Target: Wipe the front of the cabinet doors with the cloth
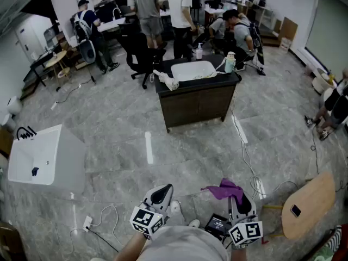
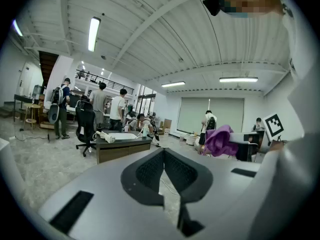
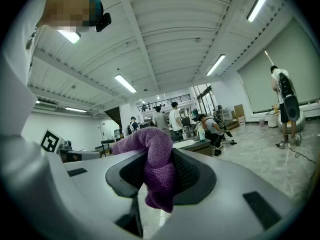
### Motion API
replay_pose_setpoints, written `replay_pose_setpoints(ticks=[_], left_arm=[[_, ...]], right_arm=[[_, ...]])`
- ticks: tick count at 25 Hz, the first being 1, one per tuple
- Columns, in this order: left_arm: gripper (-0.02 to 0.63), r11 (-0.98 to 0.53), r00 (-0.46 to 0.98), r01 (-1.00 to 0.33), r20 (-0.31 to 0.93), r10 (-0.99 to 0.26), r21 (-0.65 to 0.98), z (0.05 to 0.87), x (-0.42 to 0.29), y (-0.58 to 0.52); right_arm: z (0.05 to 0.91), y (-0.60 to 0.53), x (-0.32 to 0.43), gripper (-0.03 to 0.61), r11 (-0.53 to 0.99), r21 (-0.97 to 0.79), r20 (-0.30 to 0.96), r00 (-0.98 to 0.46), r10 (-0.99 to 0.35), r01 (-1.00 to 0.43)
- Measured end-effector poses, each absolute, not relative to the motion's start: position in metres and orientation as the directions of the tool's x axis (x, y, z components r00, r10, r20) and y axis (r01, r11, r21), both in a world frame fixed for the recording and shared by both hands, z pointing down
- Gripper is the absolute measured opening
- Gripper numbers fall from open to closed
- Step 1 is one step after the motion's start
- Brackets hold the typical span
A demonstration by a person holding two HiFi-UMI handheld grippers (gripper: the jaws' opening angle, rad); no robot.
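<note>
1. The right hand-held gripper (image 3: 158,150) is pinching a purple cloth (image 3: 159,184) between its jaws. The cloth is bunching up above the jaws and hanging down below them.
2. In the head view, the right hand-held gripper (image 1: 237,198) is pointing forward from the bottom edge. The cloth (image 1: 224,189) is flopping over its tip toward the left, above the grey tiled floor (image 1: 125,124).
3. The left hand-held gripper (image 2: 163,152) is keeping its jaws pressed together, with nothing between them. In the head view, the left hand-held gripper (image 1: 162,191) is hovering just beside the right one, also pointing forward.
4. The cabinet (image 1: 217,99) is standing well apart from both grippers, across the open floor. Its dark doors (image 1: 187,106) are facing the person.
5. A white basin (image 1: 193,69) is sitting in the counter (image 1: 234,76) on top of the cabinet, and a bottle (image 1: 230,62) is standing near its right end.
6. Several people (image 1: 179,10) are standing and crouching behind the cabinet.
7. A white sink unit (image 1: 41,156) is standing at the left. A wooden table (image 1: 312,197) is carrying a dark phone (image 1: 295,210) at the right.
8. Cables (image 1: 247,156) are trailing over the floor between the cabinet and the grippers.
</note>
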State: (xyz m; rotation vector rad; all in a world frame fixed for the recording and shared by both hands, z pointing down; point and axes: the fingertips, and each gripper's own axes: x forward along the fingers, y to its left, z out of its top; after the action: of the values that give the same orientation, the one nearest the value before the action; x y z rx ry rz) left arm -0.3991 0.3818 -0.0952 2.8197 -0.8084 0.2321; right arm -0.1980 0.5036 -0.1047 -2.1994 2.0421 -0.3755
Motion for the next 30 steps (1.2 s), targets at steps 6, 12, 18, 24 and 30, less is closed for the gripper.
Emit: replay_pose_setpoints(ticks=[6,12,18,24,30], left_arm=[[0.006,-0.815,0.823,-0.559,0.217,-0.524,0.153,-0.091,-0.411,0.412],[0.006,-0.843,0.858,-0.507,0.194,-0.475,0.179,-0.093,-0.403,0.418],[0.006,-0.876,0.887,-0.458,0.15,-0.437,0.153,-0.11,-0.427,0.402],[0.006,-0.844,0.859,-0.505,0.195,-0.472,0.18,-0.087,-0.508,0.361],[0.006,-0.838,0.854,-0.518,0.159,-0.495,0.171,-0.085,-0.559,0.327]], right_arm=[[-0.113,0.541,-0.199,0.135,-0.086,-0.226,0.096,0.065,-0.993,-0.97],[-0.113,0.564,-0.2,0.135,-0.148,-0.193,0.128,0.125,-0.984,-0.97],[-0.106,0.546,-0.228,0.135,-0.197,-0.19,0.157,0.169,-0.973,-0.962],[-0.123,0.487,-0.303,0.135,-0.135,-0.177,0.12,0.115,-0.986,-0.975],[-0.13,0.456,-0.339,0.135,-0.151,-0.14,0.124,0.134,-0.983,-0.979]])
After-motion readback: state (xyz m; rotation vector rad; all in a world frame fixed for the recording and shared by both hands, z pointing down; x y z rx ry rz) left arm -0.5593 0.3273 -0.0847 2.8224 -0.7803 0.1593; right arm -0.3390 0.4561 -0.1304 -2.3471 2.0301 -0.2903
